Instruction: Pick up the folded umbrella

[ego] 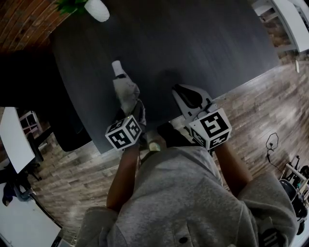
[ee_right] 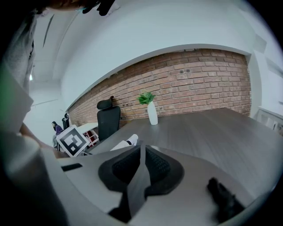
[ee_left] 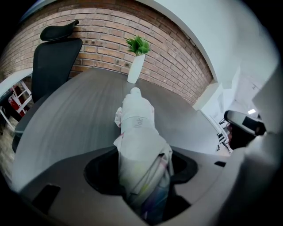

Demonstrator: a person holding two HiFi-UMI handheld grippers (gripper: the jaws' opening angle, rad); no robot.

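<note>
The folded umbrella [ego: 125, 89] is a pale grey-white fabric bundle with a white tip, and it points away from me over the dark table [ego: 193, 43]. My left gripper [ego: 135, 110] is shut on its near end. In the left gripper view the umbrella [ee_left: 139, 145] fills the gap between the jaws of the left gripper [ee_left: 143, 187] and sticks out ahead. It looks lifted off the tabletop. My right gripper [ego: 184, 92] hovers to its right near the table's front edge. In the right gripper view the right gripper [ee_right: 140, 154] is shut with nothing in it, and the umbrella [ee_right: 126, 142] shows at its left.
A white vase with a green plant [ego: 97, 9] stands at the table's far edge. A black office chair [ee_left: 55, 57] stands at the table's left, before a brick wall. A white desk [ego: 12, 137] stands at the left on the wooden floor.
</note>
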